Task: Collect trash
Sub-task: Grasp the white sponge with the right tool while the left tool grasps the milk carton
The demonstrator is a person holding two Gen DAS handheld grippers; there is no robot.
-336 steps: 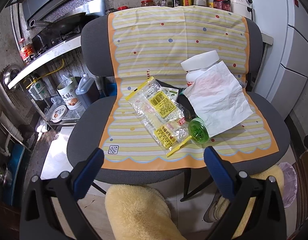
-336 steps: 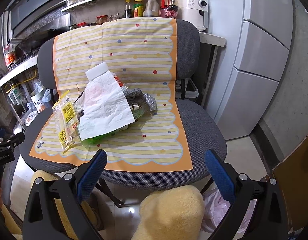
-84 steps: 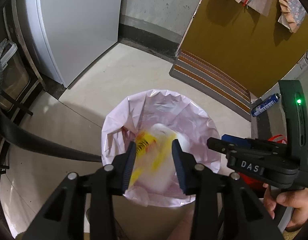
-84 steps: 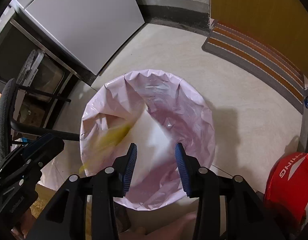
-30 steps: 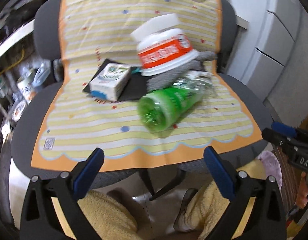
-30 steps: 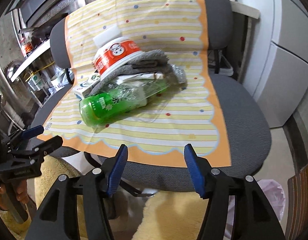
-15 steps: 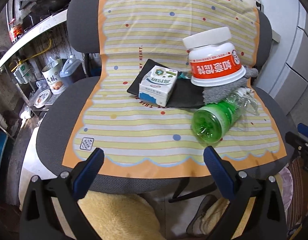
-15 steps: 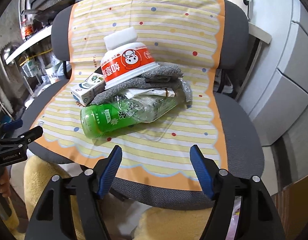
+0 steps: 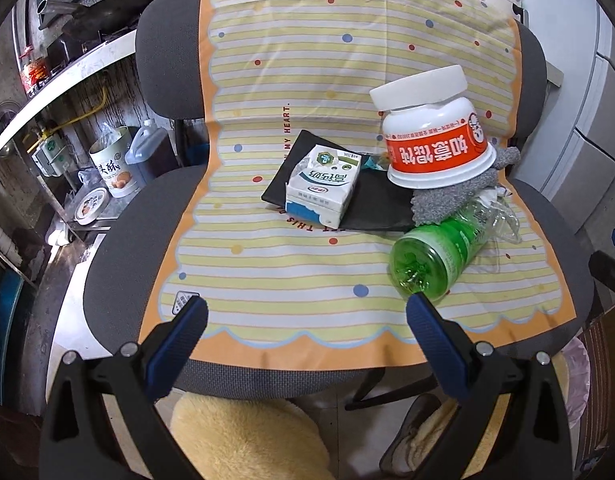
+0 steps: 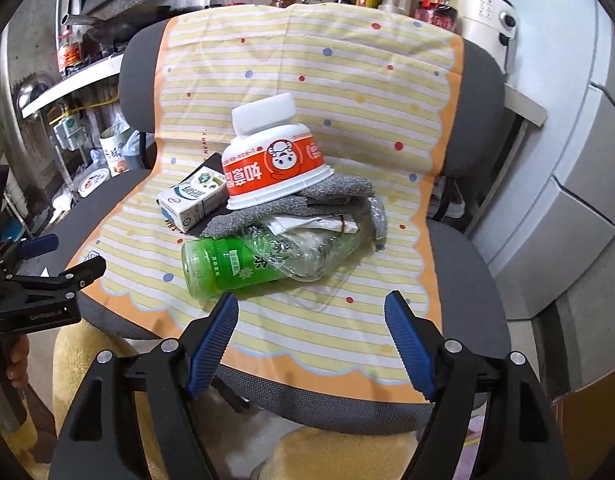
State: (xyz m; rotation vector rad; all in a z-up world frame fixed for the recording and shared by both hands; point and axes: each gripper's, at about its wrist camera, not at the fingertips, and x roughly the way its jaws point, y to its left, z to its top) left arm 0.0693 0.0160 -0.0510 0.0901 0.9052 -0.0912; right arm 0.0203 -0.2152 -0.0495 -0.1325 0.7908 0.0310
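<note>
The left gripper (image 9: pixel 307 320) has its blue-padded jaws spread wide with nothing between them, hanging over the front edge of the grey fabric office chair (image 9: pixel 119 248). The right gripper (image 10: pixel 311 318) has jaws that are opening, also with nothing between them, and sits just short of the base of the green-labelled clear plastic bottle (image 10: pixel 251 264).

That bottle lies on its side on the yellow-striped mat with orange scalloped border (image 9: pixel 299 88) that drapes over the seat and backrest. Its base faces the front of the seat and its crumpled clear neck end points toward the backrest. A grey knitted cloth (image 10: pixel 307 204) lies against the bottle on the far side, with crumpled wrapper scraps (image 10: pixel 319 222) showing between the two.

On the cloth rests an upside-down white and red instant-noodle bowl (image 9: pixel 435 148), tilted, with a white rectangular sponge block (image 10: pixel 263 114) on its upturned base. Beside the bowl, toward the left gripper's side, a small white and blue milk carton (image 9: pixel 323 188) lies on a flat black pouch (image 9: pixel 379 204).

Pale yellow fleece trousers (image 9: pixel 247 436) show below the chair. In the right wrist view the left gripper appears at the left edge, held by a hand (image 10: pixel 15 364). A pink-lined trash bin (image 9: pixel 579 372) sits on the floor at the right of the chair
</note>
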